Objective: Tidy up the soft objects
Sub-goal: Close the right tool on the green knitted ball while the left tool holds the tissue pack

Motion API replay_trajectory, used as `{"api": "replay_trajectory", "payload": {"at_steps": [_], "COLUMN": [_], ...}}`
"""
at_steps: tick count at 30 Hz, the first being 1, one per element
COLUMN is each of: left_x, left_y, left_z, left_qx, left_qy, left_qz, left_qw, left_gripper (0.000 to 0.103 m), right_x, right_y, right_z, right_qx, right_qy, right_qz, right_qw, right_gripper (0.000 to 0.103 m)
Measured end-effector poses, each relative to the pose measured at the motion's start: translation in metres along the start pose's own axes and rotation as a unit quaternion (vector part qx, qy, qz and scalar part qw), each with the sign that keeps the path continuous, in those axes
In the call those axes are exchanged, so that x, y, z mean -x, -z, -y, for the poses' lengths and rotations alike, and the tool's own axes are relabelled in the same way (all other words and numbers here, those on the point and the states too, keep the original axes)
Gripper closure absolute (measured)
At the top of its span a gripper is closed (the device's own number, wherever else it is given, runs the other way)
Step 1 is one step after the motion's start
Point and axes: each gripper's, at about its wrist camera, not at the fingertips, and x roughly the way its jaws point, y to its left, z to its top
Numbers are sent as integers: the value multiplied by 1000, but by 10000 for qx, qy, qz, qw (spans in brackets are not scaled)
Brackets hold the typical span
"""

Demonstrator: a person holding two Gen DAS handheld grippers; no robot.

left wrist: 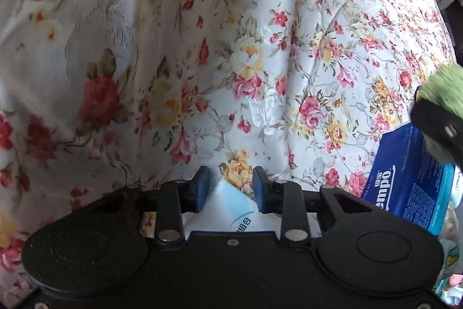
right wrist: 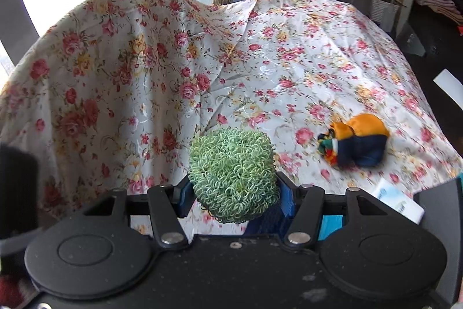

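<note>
My left gripper [left wrist: 231,190] points steeply down at the flowered cloth [left wrist: 202,62]. Its blue pads are shut on the corner of a white and pale-blue tissue packet [left wrist: 231,207], most of which is hidden under the gripper body. A dark blue Tempo tissue pack [left wrist: 405,193] lies at the right. My right gripper [right wrist: 234,199] is shut on a green loopy ball [right wrist: 233,175], held above the cloth. The same green ball [left wrist: 439,89] shows at the right edge of the left wrist view. An orange and navy fabric bundle [right wrist: 358,141] lies on the cloth to the right.
The flowered cloth [right wrist: 144,62] drapes over a tall hump at the back left. It falls off at the right edge, beside a dark floor. A white packet [right wrist: 399,201] lies by the right gripper. A dark blurred shape [right wrist: 17,187] fills the left edge.
</note>
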Motion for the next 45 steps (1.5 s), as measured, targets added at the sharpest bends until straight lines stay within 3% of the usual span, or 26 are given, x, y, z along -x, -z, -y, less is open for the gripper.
{"api": "replay_trajectory", "payload": {"at_steps": [5, 8, 10, 12, 16, 21, 29, 35, 38, 45], "left_x": [2, 14, 27, 37, 44, 36, 39, 20, 18, 9], "left_y": [0, 6, 16, 28, 51, 50, 55, 56, 46, 43], "left_z": [-2, -1, 6, 16, 25, 18, 12, 10, 4, 13], "left_qx": [13, -115, -260, -455, -862, -800, -764, -842, -619, -900], "left_qy": [25, 34, 82, 121, -62, -306, -174, -331, -291, -469], "left_qz": [-60, 178, 385, 509, 651, 472, 407, -11, 84, 197], "left_qw": [10000, 9998, 9989, 9976, 9941, 9952, 9961, 9959, 9976, 9946], "left_gripper": [57, 39, 37, 24, 24, 18, 20, 20, 20, 19], "right_x": [16, 25, 30, 35, 43, 43, 39, 37, 33, 35], "right_y": [11, 12, 11, 10, 12, 19, 21, 21, 23, 28], "right_z": [-4, 0, 4, 8, 11, 7, 8, 10, 8, 5], "right_qx": [-3, -134, -213, -302, -359, -309, -306, -356, -368, -355], "right_qy": [126, 179, 200, 211, 212, 213, 212, 109, 68, -16], "right_qz": [62, 117, 160, 181, 195, 133, 42, -7, -76, -94], "right_qw": [9999, 9997, 9994, 9992, 9989, 9992, 9993, 9993, 9993, 9993], "right_gripper": [47, 47, 47, 47, 47, 47, 47, 47, 47, 47]}}
